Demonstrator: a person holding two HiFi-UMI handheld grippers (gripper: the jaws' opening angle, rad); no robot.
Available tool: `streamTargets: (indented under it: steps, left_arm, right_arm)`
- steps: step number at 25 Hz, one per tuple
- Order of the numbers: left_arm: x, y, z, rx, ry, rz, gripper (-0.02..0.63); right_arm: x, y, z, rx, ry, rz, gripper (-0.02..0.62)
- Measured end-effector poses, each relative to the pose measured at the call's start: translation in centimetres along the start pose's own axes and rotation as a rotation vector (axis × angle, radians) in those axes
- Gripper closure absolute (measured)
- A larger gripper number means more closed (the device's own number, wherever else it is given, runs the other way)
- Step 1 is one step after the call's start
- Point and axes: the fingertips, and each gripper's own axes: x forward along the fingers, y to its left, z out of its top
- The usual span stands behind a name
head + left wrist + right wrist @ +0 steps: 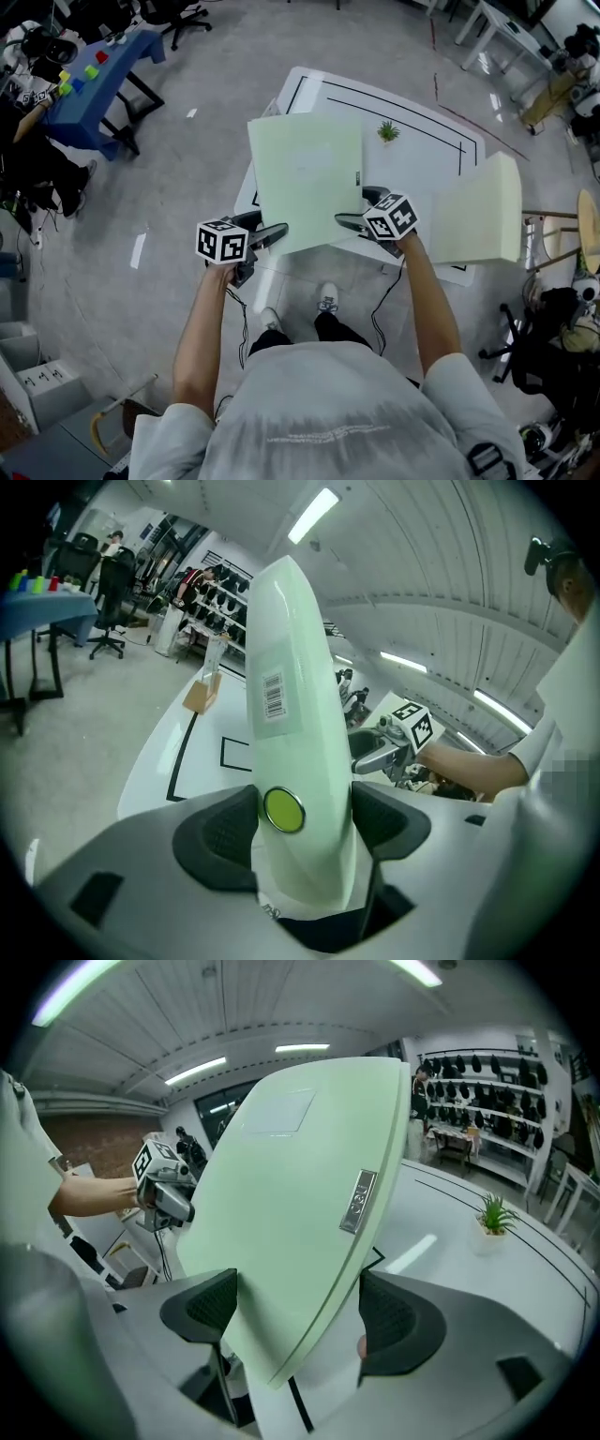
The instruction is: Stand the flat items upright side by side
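The left gripper (274, 232) and right gripper (347, 221) are each pinching the pale green folder (305, 178), holding it between them above the table (427, 169).

**Three cameras, one shared folder**

The head view looks steeply down onto the white table (427, 155). Each gripper view sits close behind its jaws, facing inward — both share the pale green folder (300, 621), seen from opposite edges.

L gripper (273, 233), R gripper (348, 222), both clamping folder (305, 178)
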Motion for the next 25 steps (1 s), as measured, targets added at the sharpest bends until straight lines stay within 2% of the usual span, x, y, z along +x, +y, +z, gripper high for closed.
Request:
streamTargets:
  steps: [4,11,17,21,25]
  left_arm:
    - [0.3,-0.3,-0.9,-0.029,-0.017,0.053,0.279]
    - [1.4,-0.1,-2.2,0.044,-0.010,0.162,0.279]
    - [1.9,0.0,-2.7,0.036,-0.071,0.224,0.279]
    - [1.9,-0.3,-3.0,0.076,-0.111,0.266,0.278]
    - [2.2,-0.5,-2.7,0.117,-0.121,0.293,0.278]
  right_arm:
    - [0.1,-0.5,0.5,-0.093,0.018,0.016,0.193]
    - [0.6,-1.9,2.2,-0.345,0.003,-0.029,0.192]
    - [1.4,-2.6,2.7,-0.393,-0.045,0.031,0.192]
    - [1.3,-2.6,2.8,-0.423,-0.090,0.058,0.192]
    - [1.2,-3.2,3.2,-0.466,-0.092,0.056,0.192]
